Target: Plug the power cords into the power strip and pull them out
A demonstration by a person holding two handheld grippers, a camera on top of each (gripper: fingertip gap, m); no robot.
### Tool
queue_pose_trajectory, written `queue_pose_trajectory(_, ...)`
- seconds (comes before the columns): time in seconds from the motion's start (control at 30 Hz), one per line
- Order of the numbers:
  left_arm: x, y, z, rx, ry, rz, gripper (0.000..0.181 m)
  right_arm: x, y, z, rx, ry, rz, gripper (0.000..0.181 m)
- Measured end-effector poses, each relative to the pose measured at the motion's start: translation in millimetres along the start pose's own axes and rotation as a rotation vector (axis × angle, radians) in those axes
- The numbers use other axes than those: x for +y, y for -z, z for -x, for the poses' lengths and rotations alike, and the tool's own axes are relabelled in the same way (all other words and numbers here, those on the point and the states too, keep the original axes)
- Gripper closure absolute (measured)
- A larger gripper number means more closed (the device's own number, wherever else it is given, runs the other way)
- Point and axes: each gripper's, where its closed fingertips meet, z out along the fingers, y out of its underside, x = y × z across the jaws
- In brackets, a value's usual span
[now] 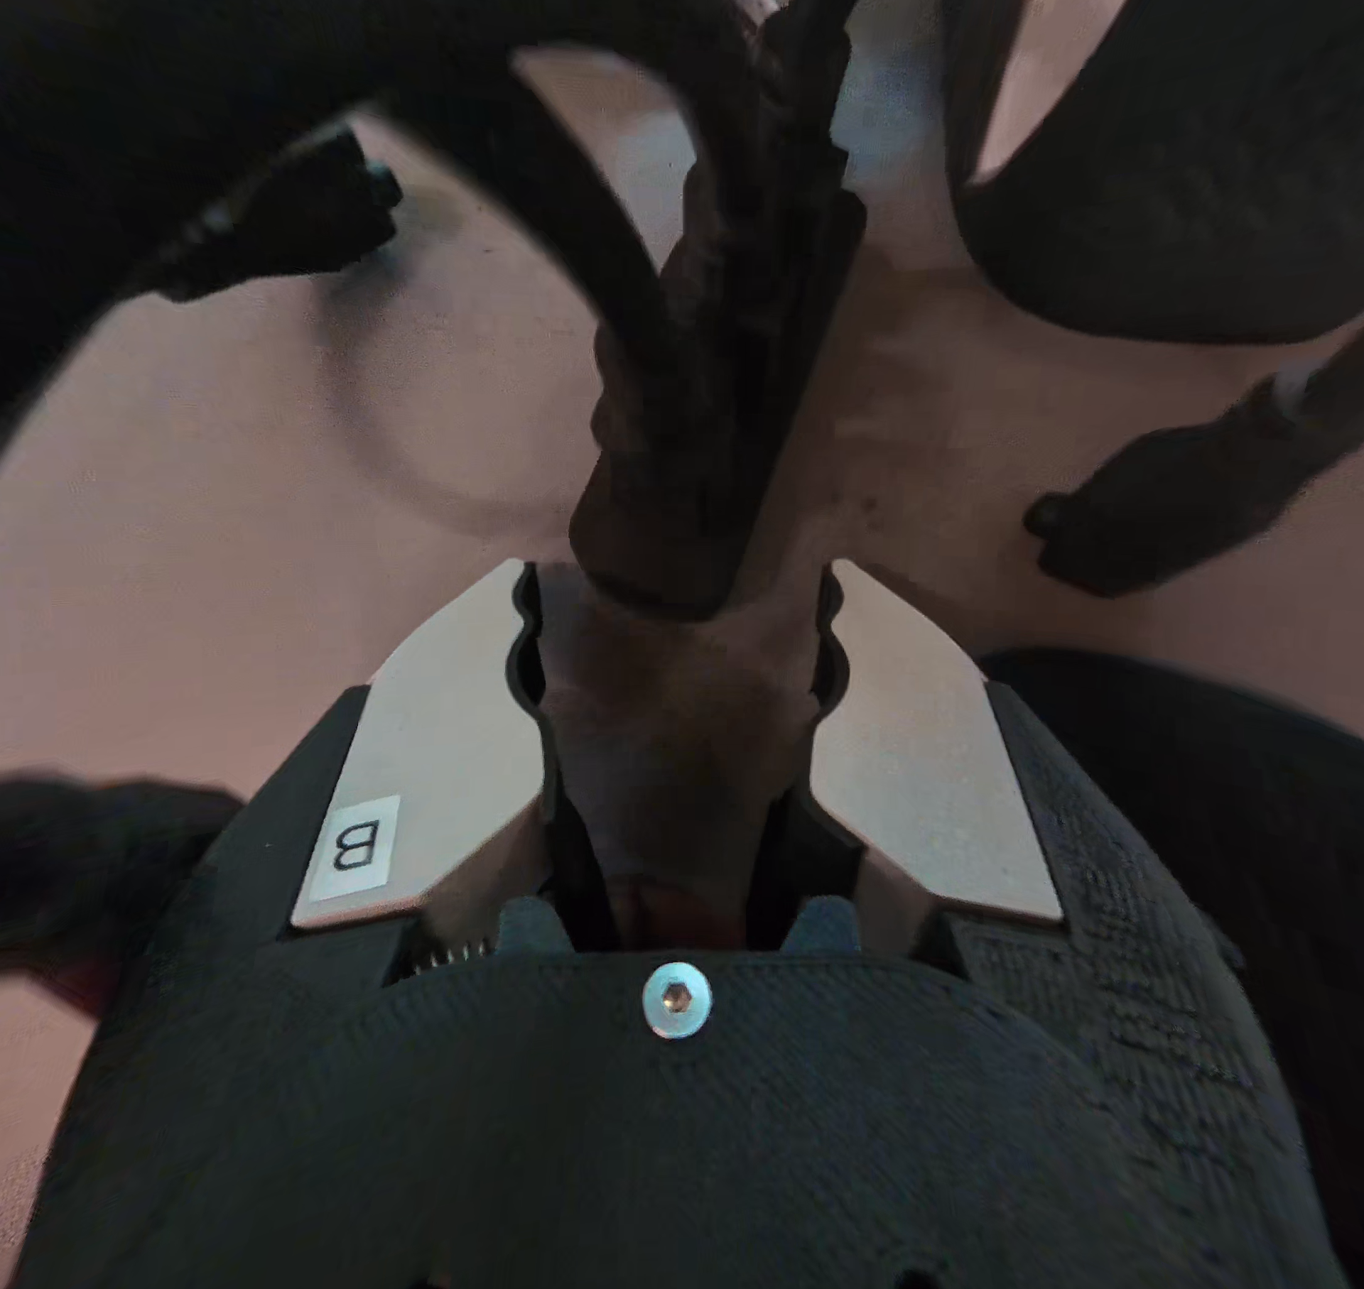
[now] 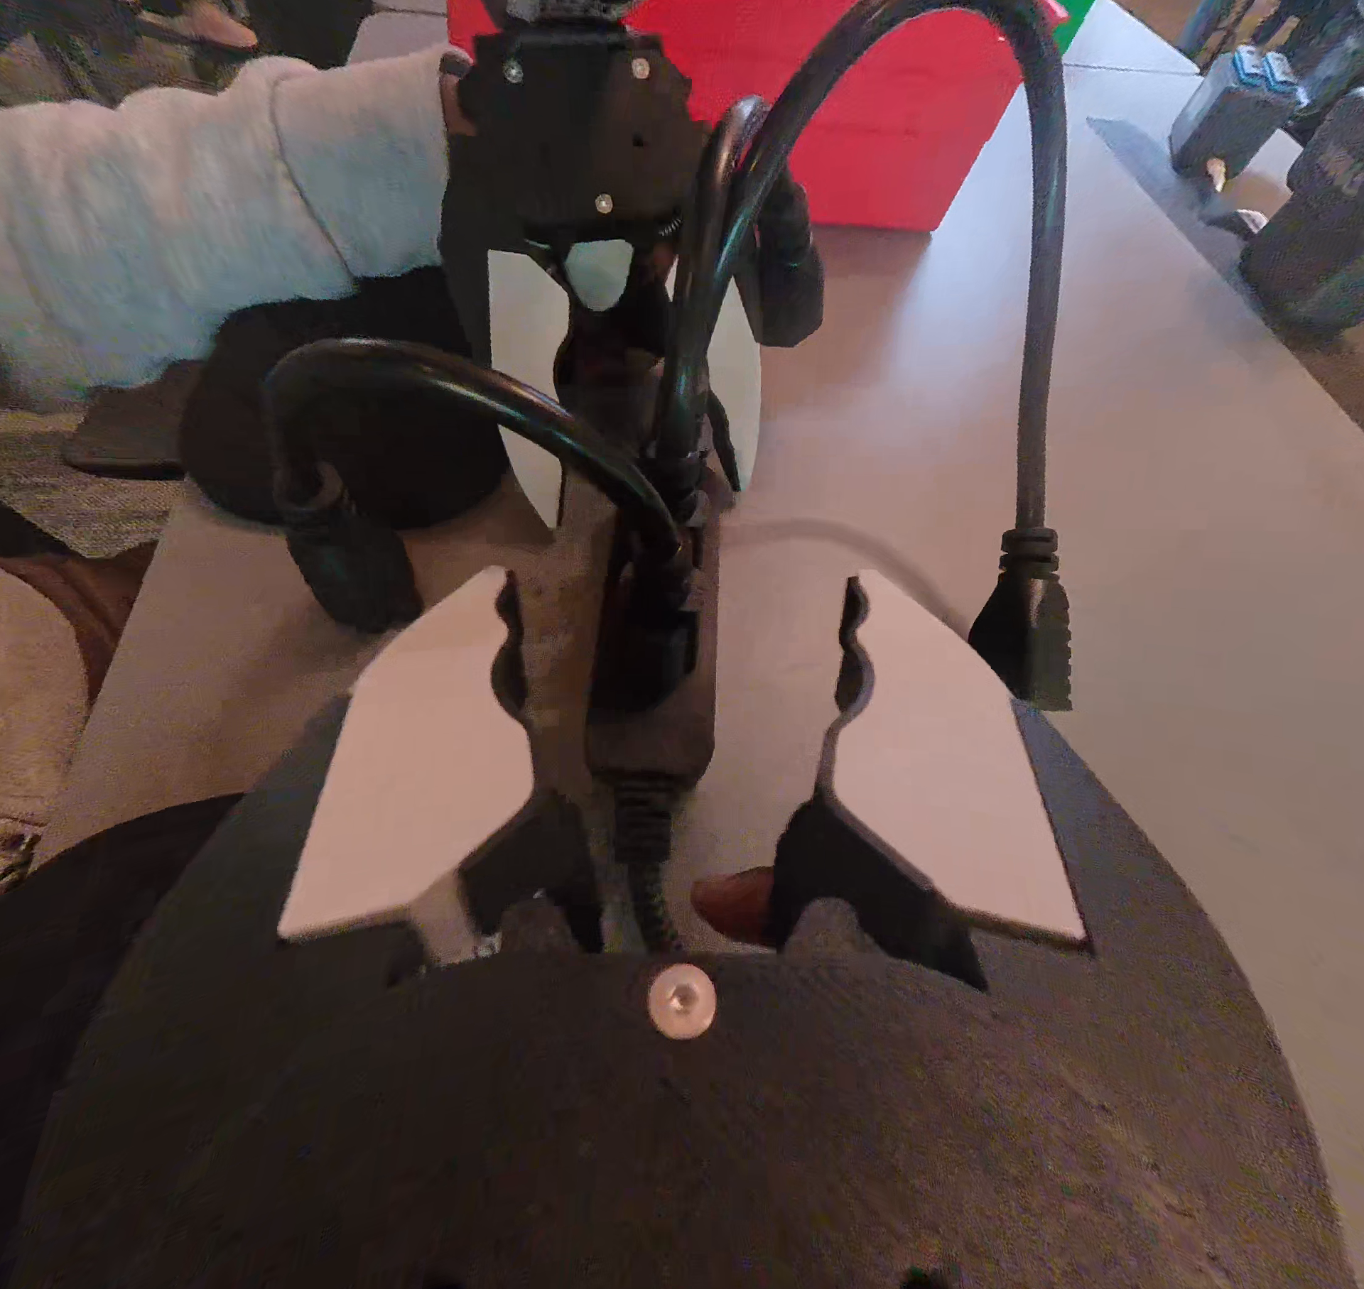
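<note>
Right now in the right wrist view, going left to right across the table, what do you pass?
Pale sleeve → loose plug end standing on the table → power strip between the open right tongs → loose connector → dark containers at the far edge.

One long black power strip [image 2: 649, 663], three black rubber power cords [image 2: 1033, 220], and one red box [image 2: 849, 73] are counted on the table [image 2: 1107, 442].

I see the black power strip [image 2: 649, 663] lying lengthwise at frame centre, two black power cords [image 2: 694, 339] plugged in, arching upward.
</note>
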Motion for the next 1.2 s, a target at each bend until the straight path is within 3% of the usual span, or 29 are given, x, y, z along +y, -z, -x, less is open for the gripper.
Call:
queue_pose_trajectory(0.07, -4, 12, -3, 0.025, 0.025, -0.084, 0.103, -7, 4, 2, -0.009, 0.026, -0.038, 0.076)
queue_pose_trajectory(0.17, -33, 34, -8, 0.066, 0.039, -0.305, 0.095, -16, 13, 0, 0.020, 0.116, -0.104, 0.041)
queue_pose_trajectory(0.2, -40, 42, -11, 0.086, 0.042, -0.365, 0.093, -19, 17, -2, 0.031, 0.135, -0.121, 0.037)
queue_pose_trajectory(0.27, -44, 53, -17, 0.126, 0.048, -0.432, 0.086, -27, 27, -9, 0.064, 0.157, -0.184, 0.036)
queue_pose_trajectory(0.5, -55, 91, -7, 0.041, 0.077, -0.618, 0.082, -60, 61, -31, 0.168, 0.107, -0.481, 0.036)
queue_pose_trajectory(0.67, -51, 93, -8, -0.045, 0.069, -0.628, 0.081, -57, 57, -21, 0.095, 0.099, -0.447, 0.036)
queue_pose_trajectory(0.8, -56, 117, -3, -0.309, 0.033, -0.721, 0.073, -41, 47, -16, 0.055, 0.088, -0.339, 0.036)
queue_pose_trajectory(0.9, -55, 131, -15, -0.382, 0.055, -0.658, 0.070, -31, 39, -6, -0.020, 0.054, -0.263, 0.036)
queue_pose_trajectory(1.03, -36, 133, -18, -0.560, 0.094, -0.385, 0.047, -19, 31, 4, -0.075, 0.037, -0.179, 0.036)
queue_pose_trajectory(1.1, -30, 134, -20, -0.644, 0.127, -0.318, 0.036, -23, 32, 4, -0.081, 0.030, -0.197, 0.036)
queue_pose_trajectory(1.2, -32, 143, -16, -0.786, 0.129, -0.309, 0.035, -42, 42, -6, -0.020, 0.008, -0.316, 0.035)
